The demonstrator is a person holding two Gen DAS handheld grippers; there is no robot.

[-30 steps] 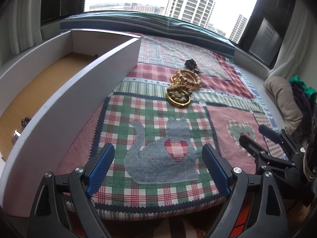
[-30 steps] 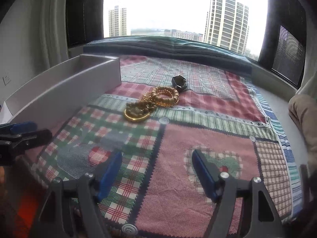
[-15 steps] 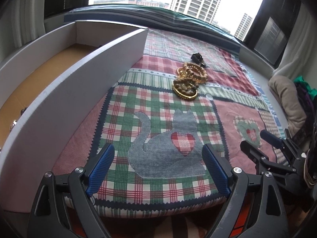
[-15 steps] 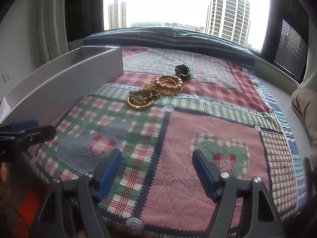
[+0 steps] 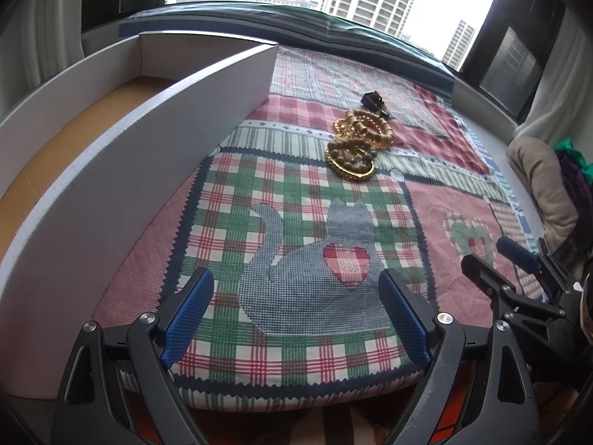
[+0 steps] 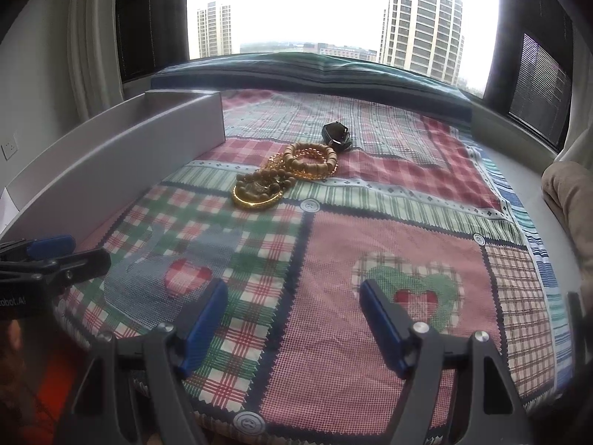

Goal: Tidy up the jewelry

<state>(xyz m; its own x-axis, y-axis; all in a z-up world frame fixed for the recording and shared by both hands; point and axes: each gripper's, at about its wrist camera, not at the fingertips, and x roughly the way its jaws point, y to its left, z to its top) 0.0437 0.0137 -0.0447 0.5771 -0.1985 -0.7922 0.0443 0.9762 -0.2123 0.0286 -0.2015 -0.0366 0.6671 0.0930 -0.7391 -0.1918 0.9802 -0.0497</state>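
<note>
A heap of jewelry lies on the patchwork cloth (image 5: 281,200): wooden bead bracelets (image 5: 370,131), a gold bangle (image 5: 350,168) and a small black piece (image 5: 372,100) behind them. The same heap shows in the right wrist view, with bead bracelets (image 6: 315,159), gold bangle (image 6: 255,198) and black piece (image 6: 335,133). A long white box (image 5: 178,137) with a brown floor stands to the left. My left gripper (image 5: 296,319) is open and empty, well short of the heap. My right gripper (image 6: 294,320) is open and empty over the near cloth.
The right gripper's fingers show at the right edge of the left wrist view (image 5: 515,259). The left gripper's fingers show at the left of the right wrist view (image 6: 52,256). A beige cushion (image 5: 545,185) and dark clothes lie to the right. A window ledge runs behind the cloth.
Both grippers have drawn back and risen a little from the cloth, so more of its near edge shows. The box interior has slid out of the left view. Jaws stay open.
</note>
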